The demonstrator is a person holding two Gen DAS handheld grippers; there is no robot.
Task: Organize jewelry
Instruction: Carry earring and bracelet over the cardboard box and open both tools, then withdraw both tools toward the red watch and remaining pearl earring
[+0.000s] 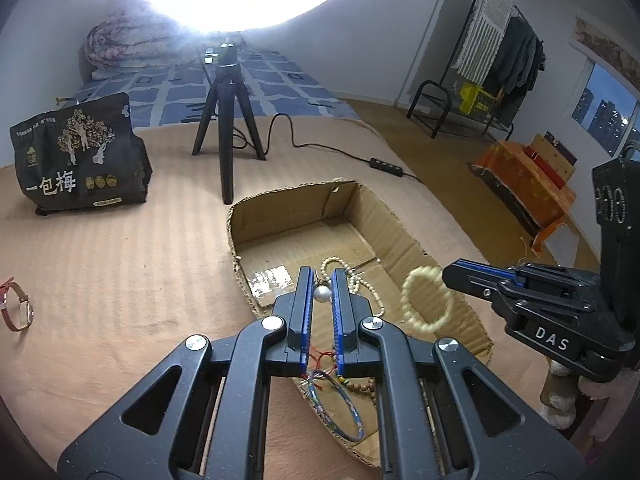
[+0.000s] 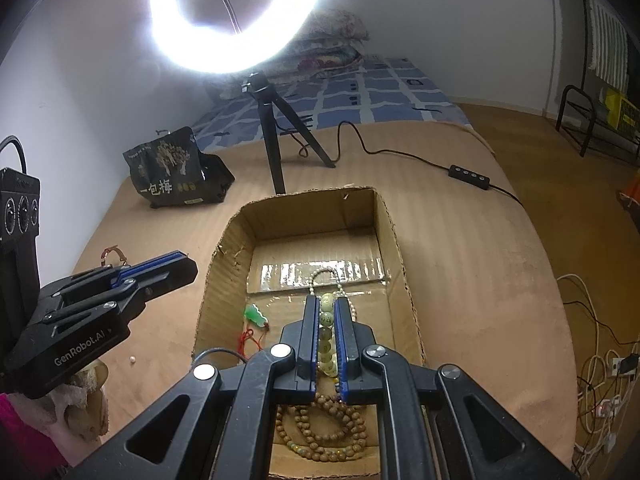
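Note:
An open cardboard box (image 1: 400, 216) (image 2: 236, 240) sits on the tan bedspread. My left gripper (image 1: 321, 276) hovers over its near left part, shut on a silver pearl earring (image 1: 322, 293). My right gripper (image 2: 327, 304) is over the box, shut on a pale green bead bracelet (image 2: 326, 316), which hangs as a blurred ring (image 1: 426, 300) in the left wrist view. Inside the box lie a white pearl necklace (image 2: 320, 280), a brown wooden bead string (image 2: 320, 428), a green jade pendant on red cord (image 2: 255, 316) and a thin bangle (image 1: 336, 408).
A red-strap watch (image 1: 16, 304) lies on the bedspread at the far left. A small pearl (image 2: 132, 359) lies left of the box. A black snack bag (image 1: 76, 156), a ring light tripod (image 1: 226, 120) and its cable with switch (image 1: 386, 166) stand behind the box.

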